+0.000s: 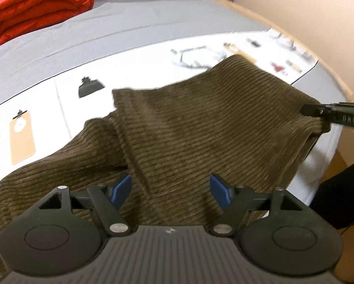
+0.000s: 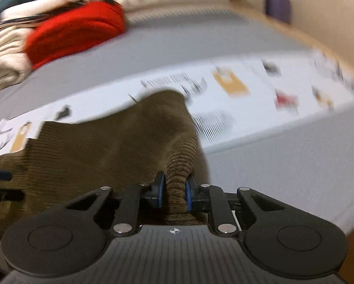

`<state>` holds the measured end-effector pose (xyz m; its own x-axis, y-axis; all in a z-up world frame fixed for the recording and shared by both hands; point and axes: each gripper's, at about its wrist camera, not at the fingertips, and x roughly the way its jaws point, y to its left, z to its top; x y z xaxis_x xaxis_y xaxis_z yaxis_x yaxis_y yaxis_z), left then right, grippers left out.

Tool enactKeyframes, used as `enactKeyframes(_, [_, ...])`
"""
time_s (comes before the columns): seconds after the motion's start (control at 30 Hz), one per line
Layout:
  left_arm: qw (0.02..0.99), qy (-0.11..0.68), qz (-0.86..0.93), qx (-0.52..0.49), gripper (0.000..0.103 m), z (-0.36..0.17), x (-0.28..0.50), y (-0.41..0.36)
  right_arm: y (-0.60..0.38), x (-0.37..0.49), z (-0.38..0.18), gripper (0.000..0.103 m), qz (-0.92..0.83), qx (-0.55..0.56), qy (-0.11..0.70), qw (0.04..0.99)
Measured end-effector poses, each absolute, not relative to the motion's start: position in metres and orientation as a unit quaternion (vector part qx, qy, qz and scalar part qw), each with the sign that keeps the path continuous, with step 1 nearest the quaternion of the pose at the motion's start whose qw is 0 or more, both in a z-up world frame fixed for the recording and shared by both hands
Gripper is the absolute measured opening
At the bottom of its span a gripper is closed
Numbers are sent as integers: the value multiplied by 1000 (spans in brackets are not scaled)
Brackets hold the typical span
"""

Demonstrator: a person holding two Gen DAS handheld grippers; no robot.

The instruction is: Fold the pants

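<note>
Left gripper (image 1: 171, 190): nearest the camera, hovering over the pants with its jaws standing spread; the blue pads (image 1: 122, 188) are sitting apart with cloth below them, gripping nothing.
Right gripper (image 2: 174, 193): its jaws are pinching a bunched fold of the pants between the blue pads (image 2: 161, 193); in the left view it is reaching in from the right edge of the bed, holding that corner of the cloth raised.
Pants (image 1: 188, 123): olive-brown corduroy, lying partly folded across the near side of the bed, one layer overlapping another and sagging between the raised corner and the flat part.
Printed sheet (image 1: 139, 61): white, patterned with small pictures, spreading under and beyond the pants.
Bed (image 1: 120, 21): grey cover stretching toward the far edge.
Red quilt (image 1: 32, 7): folded, sitting at the far left corner.
Pale laundry (image 2: 4, 54): blurred, seemingly piled just beside the quilt.
</note>
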<state>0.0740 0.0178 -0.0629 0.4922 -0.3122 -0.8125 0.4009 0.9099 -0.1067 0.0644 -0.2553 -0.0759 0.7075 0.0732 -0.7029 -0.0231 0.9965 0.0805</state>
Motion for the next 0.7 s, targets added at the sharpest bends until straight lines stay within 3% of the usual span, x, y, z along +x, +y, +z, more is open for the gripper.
enactKeyframes(0.13, [876, 424, -229, 4, 88, -45, 71, 18, -212, 35, -56, 17, 84, -67, 301, 947])
enactKeyframes(0.27, [883, 391, -252, -63, 88, -28, 73, 25, -162, 1, -55, 16, 148, -164, 244, 944])
enactKeyframes(0.47, [865, 378, -289, -160, 90, -17, 81, 25, -121, -15, -70, 15, 195, -240, 220, 925])
enactKeyframes(0.7, [871, 381, -284, -126, 90, -19, 87, -14, -93, -27, -82, 15, 215, -312, 197, 904])
